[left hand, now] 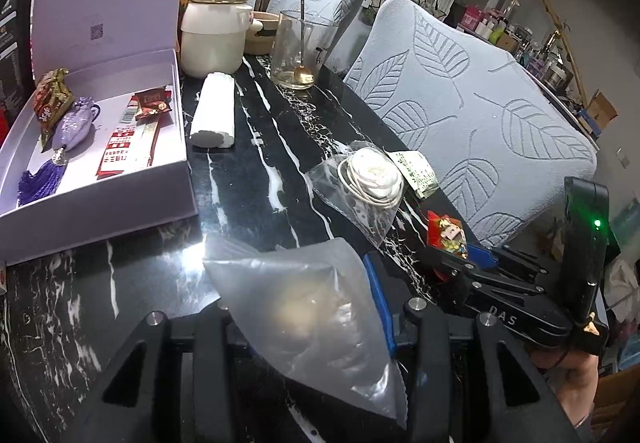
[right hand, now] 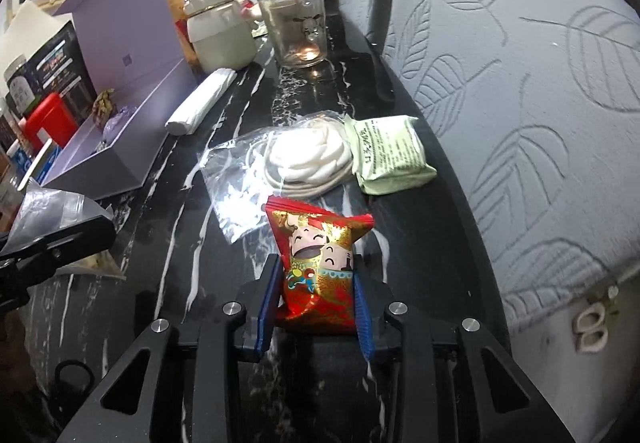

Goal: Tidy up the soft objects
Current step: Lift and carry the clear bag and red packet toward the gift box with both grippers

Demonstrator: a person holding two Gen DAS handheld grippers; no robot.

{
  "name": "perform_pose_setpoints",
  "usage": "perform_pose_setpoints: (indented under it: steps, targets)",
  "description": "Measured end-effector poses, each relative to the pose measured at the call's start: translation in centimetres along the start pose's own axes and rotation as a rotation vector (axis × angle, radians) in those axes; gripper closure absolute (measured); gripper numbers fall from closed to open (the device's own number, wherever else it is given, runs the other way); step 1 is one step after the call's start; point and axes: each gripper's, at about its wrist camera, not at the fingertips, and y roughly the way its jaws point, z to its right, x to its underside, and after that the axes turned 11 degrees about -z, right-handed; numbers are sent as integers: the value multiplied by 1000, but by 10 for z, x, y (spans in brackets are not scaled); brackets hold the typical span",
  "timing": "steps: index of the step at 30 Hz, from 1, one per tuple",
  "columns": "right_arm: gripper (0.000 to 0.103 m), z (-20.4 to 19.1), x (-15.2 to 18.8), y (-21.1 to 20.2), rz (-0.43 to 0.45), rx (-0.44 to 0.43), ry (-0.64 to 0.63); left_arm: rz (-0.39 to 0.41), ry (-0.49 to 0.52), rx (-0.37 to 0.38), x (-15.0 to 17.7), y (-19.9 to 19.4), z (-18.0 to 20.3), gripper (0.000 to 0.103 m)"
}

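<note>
My left gripper (left hand: 308,307) is shut on a frosted plastic pouch (left hand: 312,315) with something pale inside, above the black marble table (left hand: 248,211). My right gripper (right hand: 316,299) is shut on a red and gold snack packet (right hand: 318,267); the packet also shows in the left wrist view (left hand: 446,235). Ahead lie a clear bag with a white coiled item (right hand: 304,155) and a pale green packet (right hand: 390,155). An open lavender box (left hand: 96,179) at left holds snack packets and a purple tasselled sachet (left hand: 74,127).
A white rolled cloth (left hand: 214,111), a cream lidded pot (left hand: 216,31) and a glass cup with a spoon (left hand: 300,51) stand further back. Grey leaf-pattern chair backs (left hand: 464,99) line the table's right edge. Dark boxes and a red container (right hand: 46,119) stand at far left.
</note>
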Motion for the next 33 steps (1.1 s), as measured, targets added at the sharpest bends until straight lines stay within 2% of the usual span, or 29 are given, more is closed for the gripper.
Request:
perform_pose_setpoints:
  steps: [13, 33]
  targets:
    - [70, -25, 26, -26, 12, -23, -5, 42, -17, -28, 28, -32, -9, 61]
    - [70, -143, 44, -31, 24, -158, -239, 131, -164, -146, 97, -105, -76, 61]
